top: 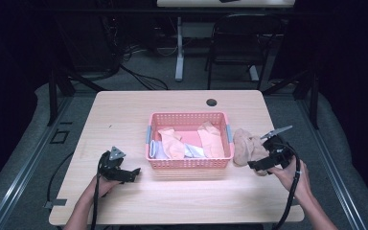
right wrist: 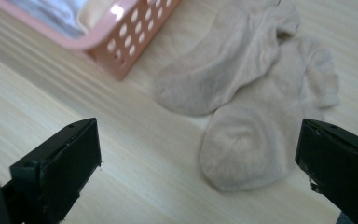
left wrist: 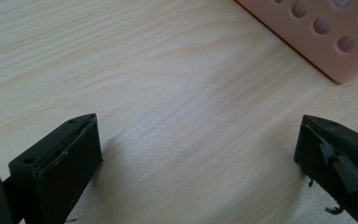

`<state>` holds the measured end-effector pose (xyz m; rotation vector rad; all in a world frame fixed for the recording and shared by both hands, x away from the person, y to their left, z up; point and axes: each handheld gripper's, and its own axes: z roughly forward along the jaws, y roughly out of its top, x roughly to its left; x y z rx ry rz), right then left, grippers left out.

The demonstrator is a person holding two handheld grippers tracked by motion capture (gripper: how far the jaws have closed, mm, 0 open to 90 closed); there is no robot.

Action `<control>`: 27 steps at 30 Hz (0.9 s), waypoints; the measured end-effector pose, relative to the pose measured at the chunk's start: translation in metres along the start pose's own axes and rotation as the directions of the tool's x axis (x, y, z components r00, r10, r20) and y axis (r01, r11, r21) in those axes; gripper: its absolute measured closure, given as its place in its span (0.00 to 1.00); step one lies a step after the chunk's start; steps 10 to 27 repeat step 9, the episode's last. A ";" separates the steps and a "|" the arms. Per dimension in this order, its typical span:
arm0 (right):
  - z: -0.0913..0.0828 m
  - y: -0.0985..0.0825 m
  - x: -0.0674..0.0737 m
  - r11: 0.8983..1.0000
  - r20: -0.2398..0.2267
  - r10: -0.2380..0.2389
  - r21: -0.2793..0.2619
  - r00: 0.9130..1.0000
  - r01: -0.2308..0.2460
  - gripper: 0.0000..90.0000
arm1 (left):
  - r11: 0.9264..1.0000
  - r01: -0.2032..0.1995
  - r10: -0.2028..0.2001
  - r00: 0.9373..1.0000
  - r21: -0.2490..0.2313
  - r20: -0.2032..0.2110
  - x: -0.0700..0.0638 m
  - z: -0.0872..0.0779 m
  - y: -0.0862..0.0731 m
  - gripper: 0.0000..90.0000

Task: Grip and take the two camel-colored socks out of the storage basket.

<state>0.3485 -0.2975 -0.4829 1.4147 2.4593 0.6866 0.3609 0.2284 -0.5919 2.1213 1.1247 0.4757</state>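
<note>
A pink basket [top: 189,164] sits at the middle of the desk [top: 124,110], its long side running left to right, with peach socks [top: 172,143] and a pale white-blue cloth [top: 159,150] lying inside. Just beside its right end a pair of beige socks [top: 247,146] lies on the wood, one overlapping the other; in the high view their length runs from the near side toward the far side, slightly slanted. In the right gripper view the rounded toes point down toward the camera. The right gripper [top: 264,165] is just at their near edge, its jaws spread wide apart and holding nothing. The left gripper [top: 130,174] rests low on the desk to the left of the basket, jaws likewise wide apart over bare wood.
</note>
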 end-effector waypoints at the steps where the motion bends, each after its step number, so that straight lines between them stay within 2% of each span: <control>1: 0.003 -0.005 0.001 1.000 0.002 0.002 0.005 1.000 -0.002 0.00 | 1.000 0.000 0.000 1.000 0.000 0.000 0.000 0.000 0.000 0.00; 3: 0.012 -0.018 0.006 0.999 -0.005 0.003 0.041 1.000 -0.003 0.00 | 1.000 0.001 -0.001 1.000 0.000 0.000 0.000 0.000 0.000 0.00; 4: 0.012 -0.018 0.006 0.999 -0.005 0.003 0.041 1.000 -0.003 0.00 | 1.000 0.001 -0.001 1.000 0.000 0.000 0.000 0.000 0.000 0.00; 5: 0.016 -0.023 0.008 0.997 -0.014 -0.004 0.071 1.000 0.005 0.00 | 1.000 0.001 -0.001 1.000 0.000 0.000 0.000 0.000 0.000 0.00; 6: 0.016 -0.023 0.008 0.997 -0.014 -0.004 0.071 1.000 0.005 0.00 | 1.000 0.001 -0.001 1.000 0.000 0.000 0.000 0.000 0.000 0.00; 7: 0.017 -0.023 0.008 0.995 -0.015 -0.016 0.096 1.000 0.018 0.00 | 1.000 0.001 -0.001 1.000 0.000 0.000 0.000 0.000 0.000 0.00; 27: 0.017 -0.023 0.007 0.996 -0.016 -0.008 0.086 1.000 0.010 0.00 | 1.000 0.001 -0.001 1.000 0.000 0.000 0.000 0.000 0.000 0.00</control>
